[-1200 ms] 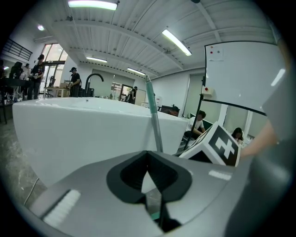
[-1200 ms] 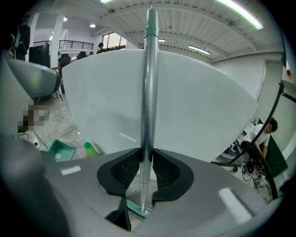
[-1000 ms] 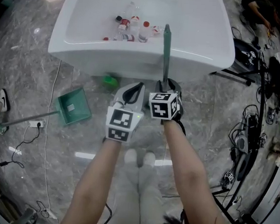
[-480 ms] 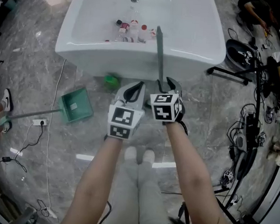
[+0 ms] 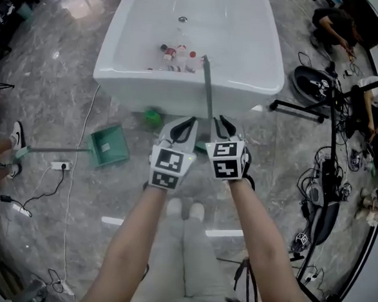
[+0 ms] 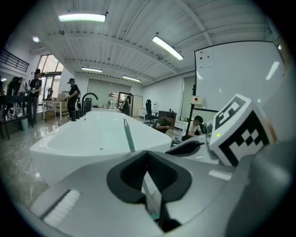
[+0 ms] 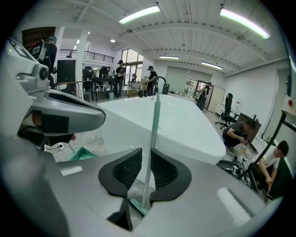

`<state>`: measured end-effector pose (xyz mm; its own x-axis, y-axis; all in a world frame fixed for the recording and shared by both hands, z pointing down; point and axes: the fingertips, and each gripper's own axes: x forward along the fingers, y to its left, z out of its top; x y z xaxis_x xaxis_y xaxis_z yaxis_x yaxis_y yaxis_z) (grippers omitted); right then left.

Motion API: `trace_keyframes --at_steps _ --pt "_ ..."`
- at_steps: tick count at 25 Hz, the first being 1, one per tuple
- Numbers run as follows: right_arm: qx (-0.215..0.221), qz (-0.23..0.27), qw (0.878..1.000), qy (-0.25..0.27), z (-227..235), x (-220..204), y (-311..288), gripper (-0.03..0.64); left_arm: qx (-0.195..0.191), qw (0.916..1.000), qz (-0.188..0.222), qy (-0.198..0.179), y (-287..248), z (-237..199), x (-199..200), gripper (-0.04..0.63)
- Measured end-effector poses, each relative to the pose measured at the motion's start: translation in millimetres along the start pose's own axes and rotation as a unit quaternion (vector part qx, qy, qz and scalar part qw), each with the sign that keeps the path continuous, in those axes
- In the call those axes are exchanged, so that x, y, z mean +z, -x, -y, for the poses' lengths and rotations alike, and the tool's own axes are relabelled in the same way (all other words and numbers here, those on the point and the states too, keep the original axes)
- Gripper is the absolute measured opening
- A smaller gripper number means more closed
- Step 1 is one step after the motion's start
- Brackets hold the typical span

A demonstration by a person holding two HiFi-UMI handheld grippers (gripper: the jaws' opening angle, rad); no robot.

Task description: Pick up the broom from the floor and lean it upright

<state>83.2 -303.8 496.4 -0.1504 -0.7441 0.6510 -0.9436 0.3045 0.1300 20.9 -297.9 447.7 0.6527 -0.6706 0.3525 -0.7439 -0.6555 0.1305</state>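
Note:
The broom stands nearly upright, and its grey-green handle (image 5: 206, 84) leans on the rim of the white bathtub (image 5: 130, 72). Its teal head (image 7: 137, 206) rests on the floor below my grippers. My right gripper (image 5: 221, 121) has the handle (image 7: 152, 134) between its jaws. The jaws are closing and a thin gap still shows beside the pole. To the left of the handle (image 6: 128, 135) is my left gripper (image 5: 190, 122), its fingertips together and nothing between them.
Several bottles (image 5: 176, 54) lie inside the tub. A green dustpan (image 5: 109, 145) with a long handle lies on the floor at left, near a person's shoe (image 5: 17, 135) and a power strip (image 5: 59, 166). A small green object (image 5: 152, 117) sits by the tub. Stands and cables crowd the right side.
Both grippers have risen along the broom handle, and the floor and tub look farther below. The handle now stands steeper against the tub. The left gripper's fingertips stay together.

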Motion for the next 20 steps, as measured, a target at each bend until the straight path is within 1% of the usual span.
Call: trace_keyframes --at_steps 3,6,10,17,20 --pt "0.008 0.023 1.0 -0.013 0.3 21.9 35.2 0.043 -0.005 0.9999 0.014 -0.001 13.7 13.8 23.0 0.0" --pt "0.02 0.049 0.998 -0.018 -5.2 45.1 67.5 0.023 -0.011 0.9995 0.029 -0.012 30.9 22.8 51.7 -0.001" --pt "0.036 0.078 0.996 0.009 -13.3 72.5 106.3 0.015 -0.014 0.9978 0.061 -0.022 58.2 34.9 97.4 0.0" --pt "0.032 0.125 0.992 0.009 -9.4 105.8 178.9 0.003 -0.019 0.9932 0.108 -0.039 104.7 68.1 154.8 -0.001" --pt "0.034 0.15 0.988 0.003 -6.8 128.1 201.8 0.003 -0.023 0.9894 0.13 -0.061 119.3 75.4 182.7 0.0"
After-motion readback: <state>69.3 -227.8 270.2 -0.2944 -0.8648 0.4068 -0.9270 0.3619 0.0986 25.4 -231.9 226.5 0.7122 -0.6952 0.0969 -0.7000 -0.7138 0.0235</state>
